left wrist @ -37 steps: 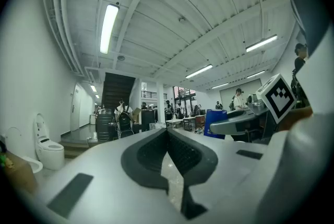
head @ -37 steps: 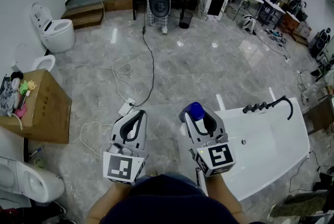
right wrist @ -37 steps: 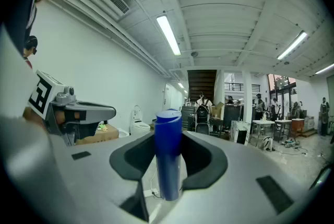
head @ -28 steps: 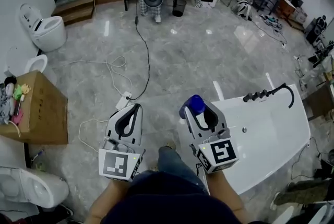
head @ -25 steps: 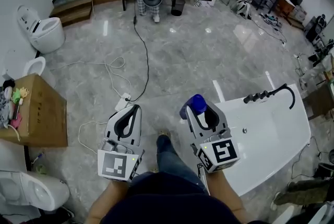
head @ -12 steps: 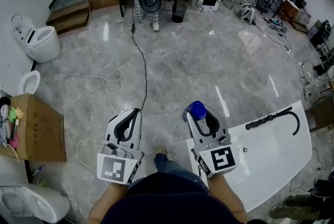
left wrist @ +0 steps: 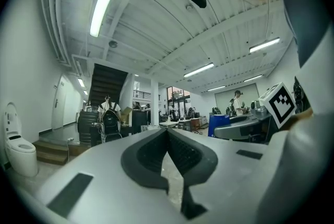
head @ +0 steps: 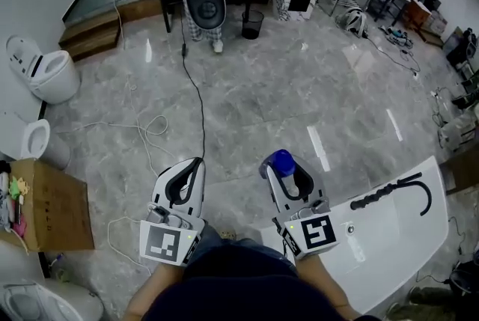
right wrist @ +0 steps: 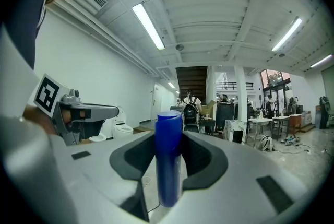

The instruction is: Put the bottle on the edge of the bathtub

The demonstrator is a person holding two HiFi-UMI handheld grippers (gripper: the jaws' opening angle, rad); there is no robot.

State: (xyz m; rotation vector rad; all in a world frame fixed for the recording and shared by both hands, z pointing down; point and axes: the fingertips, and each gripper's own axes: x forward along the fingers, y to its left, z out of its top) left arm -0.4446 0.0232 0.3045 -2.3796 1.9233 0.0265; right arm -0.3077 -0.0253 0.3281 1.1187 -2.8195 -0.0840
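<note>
A blue bottle [head: 281,161] stands upright between the jaws of my right gripper [head: 284,171], which is shut on it. In the right gripper view the bottle [right wrist: 168,160] fills the gap between the dark pads [right wrist: 201,157], above the floor. My left gripper [head: 193,168] hangs beside it, jaws shut with nothing in them; its tips [left wrist: 167,131] meet. The white bathtub [head: 397,245] lies at the lower right of the head view, with a black faucet [head: 393,191] on its rim. The bottle is left of the tub's near corner, over the grey floor.
Two toilets [head: 41,72] stand at the left wall, with a cardboard box [head: 49,209] in front of them. A black cable [head: 196,99] runs over the marble floor. A person with a backpack [head: 200,1] and a bin [head: 252,24] are at the far end.
Both grippers have travelled across the room together with the head view. The bathtub has slid toward the lower right, the box lower left. The bottle stays held in the right jaws.
</note>
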